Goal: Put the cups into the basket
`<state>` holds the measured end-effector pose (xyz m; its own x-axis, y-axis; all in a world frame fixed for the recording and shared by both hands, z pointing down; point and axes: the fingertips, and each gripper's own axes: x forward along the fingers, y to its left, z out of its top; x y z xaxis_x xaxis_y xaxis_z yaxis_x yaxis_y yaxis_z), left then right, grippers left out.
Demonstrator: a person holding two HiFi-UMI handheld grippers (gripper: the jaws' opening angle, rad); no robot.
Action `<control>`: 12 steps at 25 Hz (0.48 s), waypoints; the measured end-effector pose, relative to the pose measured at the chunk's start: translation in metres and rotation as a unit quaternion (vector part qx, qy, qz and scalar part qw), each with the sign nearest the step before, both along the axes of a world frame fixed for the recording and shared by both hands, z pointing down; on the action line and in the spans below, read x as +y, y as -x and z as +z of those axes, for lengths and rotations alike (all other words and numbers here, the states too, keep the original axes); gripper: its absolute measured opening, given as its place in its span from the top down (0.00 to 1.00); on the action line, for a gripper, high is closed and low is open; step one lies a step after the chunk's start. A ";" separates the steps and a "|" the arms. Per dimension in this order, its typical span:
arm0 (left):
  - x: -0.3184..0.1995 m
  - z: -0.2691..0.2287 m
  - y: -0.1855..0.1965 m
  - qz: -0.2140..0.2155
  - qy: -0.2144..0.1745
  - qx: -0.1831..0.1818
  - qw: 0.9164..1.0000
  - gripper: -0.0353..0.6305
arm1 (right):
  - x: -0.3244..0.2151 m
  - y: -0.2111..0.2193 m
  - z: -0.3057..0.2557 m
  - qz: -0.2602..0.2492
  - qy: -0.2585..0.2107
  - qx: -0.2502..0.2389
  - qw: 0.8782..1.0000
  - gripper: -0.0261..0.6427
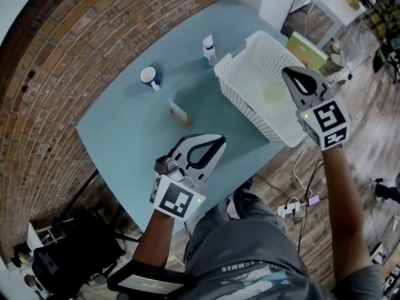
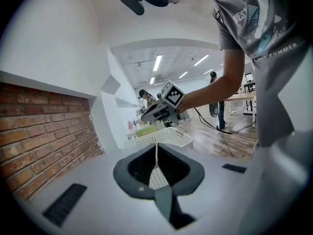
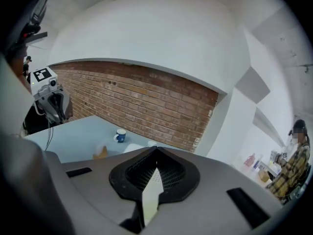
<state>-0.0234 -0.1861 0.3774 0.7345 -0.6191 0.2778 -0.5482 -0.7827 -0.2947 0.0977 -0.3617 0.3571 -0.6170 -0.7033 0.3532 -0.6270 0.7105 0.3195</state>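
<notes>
Mug point(image 1: 150, 77), blue with white rim, apart from white perforated basket point(image 1: 238, 84)

The left tool point(image 1: 215, 144) is hanging low and close in, its jaws pressed together with nothing between them. The right arm point(image 1: 342, 205) is reaching far out, and the right tool point(image 1: 291, 75) is pinched closed and empty too.

A brick wall point(image 1: 37, 74) runs beside the light-blue table point(image 1: 125, 139).

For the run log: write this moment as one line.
left tongs: shut, empty | right tongs: shut, empty, above basket | blue mug, clear cup: on table
</notes>
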 end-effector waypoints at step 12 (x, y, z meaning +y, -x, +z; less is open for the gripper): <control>0.025 -0.021 0.006 0.028 -0.023 0.012 0.999 0.93 | 0.116 0.034 -0.057 -0.042 -0.062 -0.029 0.997 0.94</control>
<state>-0.0298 -0.1616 0.3561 0.7747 -0.5886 0.2311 -0.5115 -0.7982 -0.3183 0.0639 -0.2456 0.2998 -0.6930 -0.6837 0.2287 -0.5864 0.7191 0.3730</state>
